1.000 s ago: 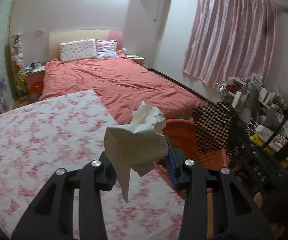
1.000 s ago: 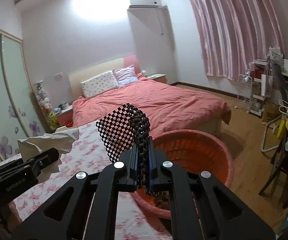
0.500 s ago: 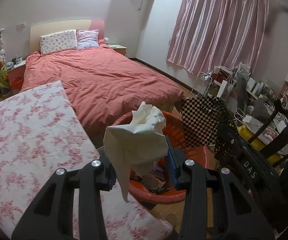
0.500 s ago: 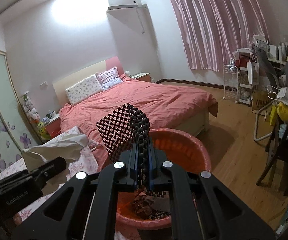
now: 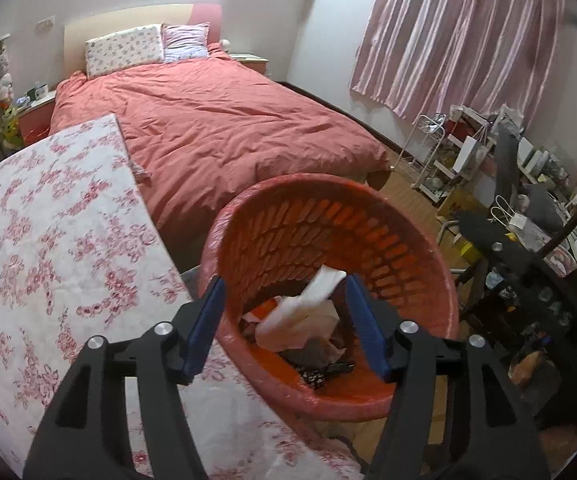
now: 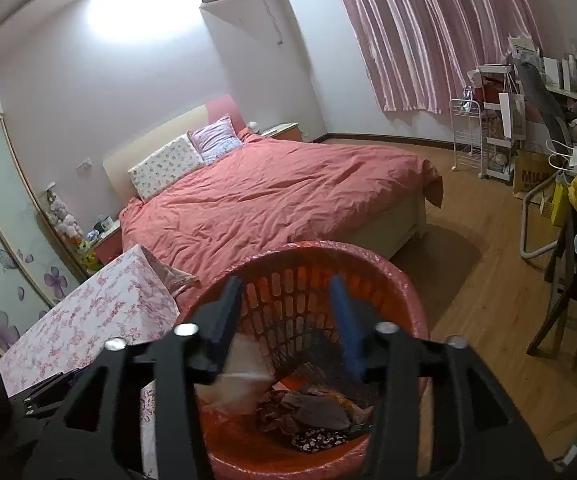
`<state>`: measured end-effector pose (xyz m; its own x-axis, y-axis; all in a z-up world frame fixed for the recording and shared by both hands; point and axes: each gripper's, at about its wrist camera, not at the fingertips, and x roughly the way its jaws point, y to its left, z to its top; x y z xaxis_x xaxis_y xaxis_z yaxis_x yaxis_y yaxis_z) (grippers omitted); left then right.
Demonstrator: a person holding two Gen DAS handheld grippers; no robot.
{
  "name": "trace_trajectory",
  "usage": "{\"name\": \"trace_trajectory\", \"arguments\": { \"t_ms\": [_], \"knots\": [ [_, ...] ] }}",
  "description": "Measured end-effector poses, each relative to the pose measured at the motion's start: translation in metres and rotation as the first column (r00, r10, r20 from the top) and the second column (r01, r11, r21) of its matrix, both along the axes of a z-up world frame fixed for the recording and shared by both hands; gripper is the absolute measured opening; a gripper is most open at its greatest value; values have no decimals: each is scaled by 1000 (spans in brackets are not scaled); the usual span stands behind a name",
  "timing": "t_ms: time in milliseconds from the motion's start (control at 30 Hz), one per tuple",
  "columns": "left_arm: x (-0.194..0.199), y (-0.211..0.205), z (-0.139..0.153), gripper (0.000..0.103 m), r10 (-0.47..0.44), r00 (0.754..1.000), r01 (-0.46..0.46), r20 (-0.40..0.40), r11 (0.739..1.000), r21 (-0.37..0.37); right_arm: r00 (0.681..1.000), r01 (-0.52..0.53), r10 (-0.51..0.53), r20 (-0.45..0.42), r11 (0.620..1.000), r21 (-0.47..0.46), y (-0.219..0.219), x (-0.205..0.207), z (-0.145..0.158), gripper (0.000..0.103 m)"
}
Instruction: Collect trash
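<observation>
a red-quilted bed (image 5: 216, 120) is seen in both views, beside a floral-covered surface (image 5: 48, 240). the orange basket (image 5: 408, 236) stands at that surface's edge, on a wood floor (image 6: 488, 272) shown mostly by the right wrist view. the left gripper (image 5: 282, 312) and right gripper (image 6: 284, 316) are both spread wide, holding nothing. the white tissue (image 5: 308, 312) is sharp only in the left view, inside the basket on other scraps; a dark checkered cloth (image 6: 324, 344) is blurred in the right view.

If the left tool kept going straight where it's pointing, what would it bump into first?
Probably the white tissue lying on the trash pile inside the orange basket. The left tool is open and aims down into the basket, so nothing else seems to be in between, though depth is hard to judge.
</observation>
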<state>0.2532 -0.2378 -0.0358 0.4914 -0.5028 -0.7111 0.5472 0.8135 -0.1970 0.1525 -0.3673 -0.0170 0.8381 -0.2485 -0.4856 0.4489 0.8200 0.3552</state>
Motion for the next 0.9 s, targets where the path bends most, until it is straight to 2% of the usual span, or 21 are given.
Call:
{"name": "trace_trajectory", "arguments": {
  "t_ms": [100,267,400,500,533,733,800,900],
  "knots": [
    [-4,10,3,67,22,1000,-22,21,1000,6,1000,-1,1,1,1000,-10,3,-5,3,65],
    [-23,44,21,77,72,992,-74,103,997,17,1000,-25,26,13,994,-102,28,-23,19,88],
    [-52,80,37,91,131,978,-134,162,991,7,997,-59,65,32,985,-164,48,-41,31,90],
    [-80,115,49,97,197,960,-196,197,980,-22,992,-67,84,96,983,-172,64,-64,40,91],
    [-86,123,52,98,211,956,-210,205,977,-30,987,-66,88,134,985,-161,72,-79,43,92],
    [-142,182,61,99,329,911,-319,250,944,-80,981,-95,113,160,989,-116,90,-111,49,92],
    [-155,195,62,99,355,897,-346,261,935,-82,982,-100,121,142,984,-146,101,-115,51,93],
    [-175,210,63,99,400,865,-397,303,915,-73,986,-98,122,114,976,-194,116,-116,52,94]
  ]
}}
